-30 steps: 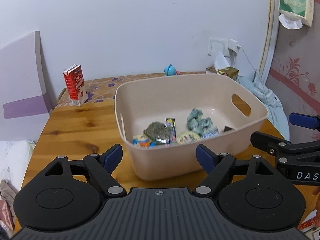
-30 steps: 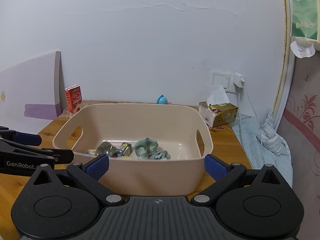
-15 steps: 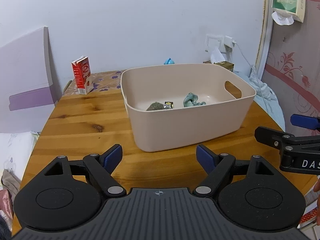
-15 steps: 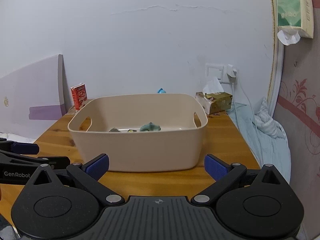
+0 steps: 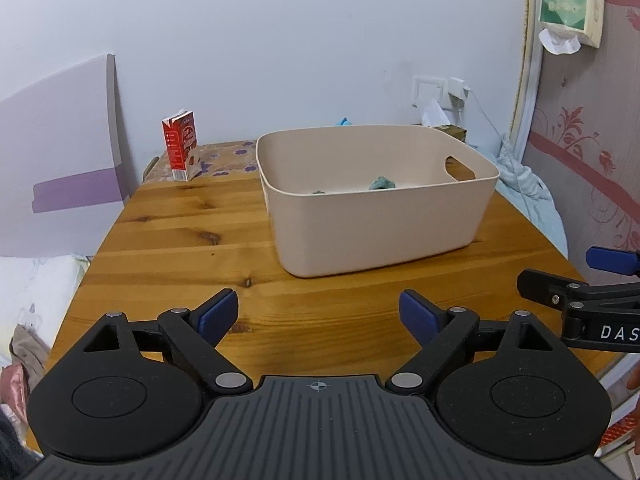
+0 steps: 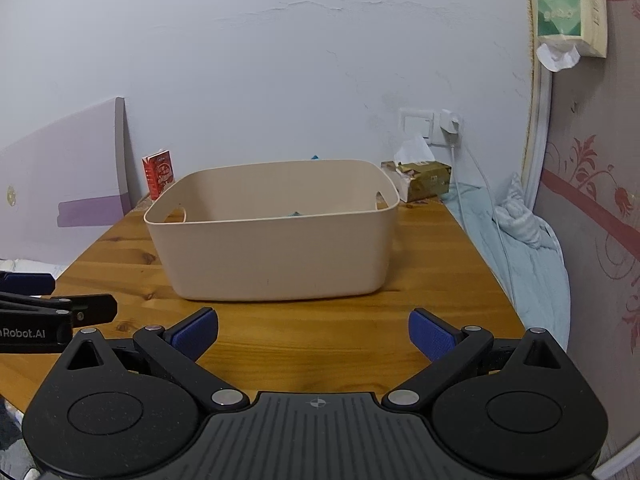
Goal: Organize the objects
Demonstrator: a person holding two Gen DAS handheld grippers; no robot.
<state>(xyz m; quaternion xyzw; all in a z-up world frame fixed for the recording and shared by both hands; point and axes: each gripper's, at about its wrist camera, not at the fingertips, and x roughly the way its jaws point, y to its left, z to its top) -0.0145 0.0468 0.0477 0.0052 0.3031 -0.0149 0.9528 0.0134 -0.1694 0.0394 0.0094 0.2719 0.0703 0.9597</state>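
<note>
Two grippers, the left gripper [image 5: 319,312] and right gripper [image 6: 313,330], hang spread and empty over the table's [image 5: 180,240] near edge. The beige bin [image 5: 376,224] sits mid-table toward its right edge; a red carton [image 5: 179,150] stands at the far-left corner.

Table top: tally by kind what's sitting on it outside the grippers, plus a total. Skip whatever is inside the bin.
Beige plastic bin: 1
Red carton: 1
Tissue box: 1
Small blue item behind the bin, mostly hidden: 1
Total: 4
Both the left gripper and the right gripper are open and empty.
</note>
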